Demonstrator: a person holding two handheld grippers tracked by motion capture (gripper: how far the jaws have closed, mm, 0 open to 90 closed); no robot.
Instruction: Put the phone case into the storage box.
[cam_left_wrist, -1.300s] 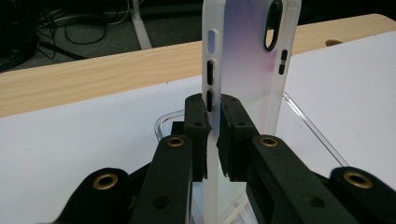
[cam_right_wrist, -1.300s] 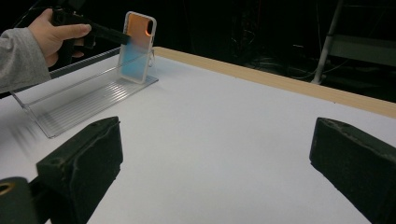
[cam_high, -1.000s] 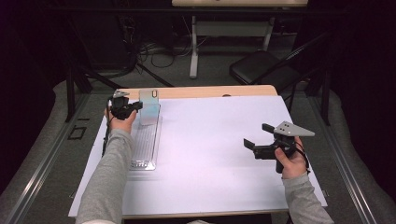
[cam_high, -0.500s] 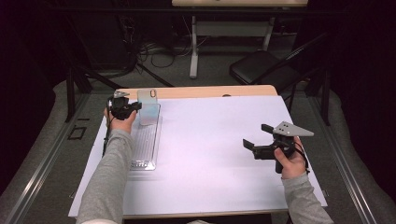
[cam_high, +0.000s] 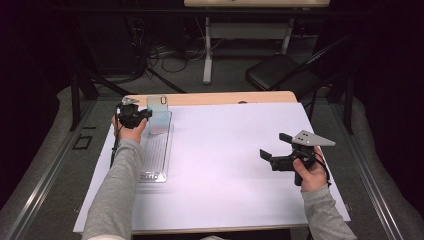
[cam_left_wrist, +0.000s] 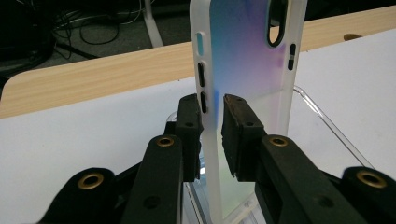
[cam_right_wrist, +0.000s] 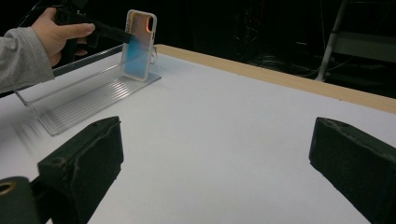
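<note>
step: setting phone case (cam_left_wrist: 243, 70) upright at far end of clear stand (cam_high: 156, 155) | left gripper (cam_left_wrist: 212, 121): jaws just easing apart around its edge; should release slowly, withdraw straight | right gripper (cam_high: 272, 157): wide open, empty

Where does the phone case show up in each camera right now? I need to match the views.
High view: the phone case stands upright at the far left of the table, at the far end of the clear stand.
Left gripper view: centre, rising between the left tongs.
Right gripper view: upper left, standing in the stand.
Shared landmark: the table's wooden far edge.
</note>
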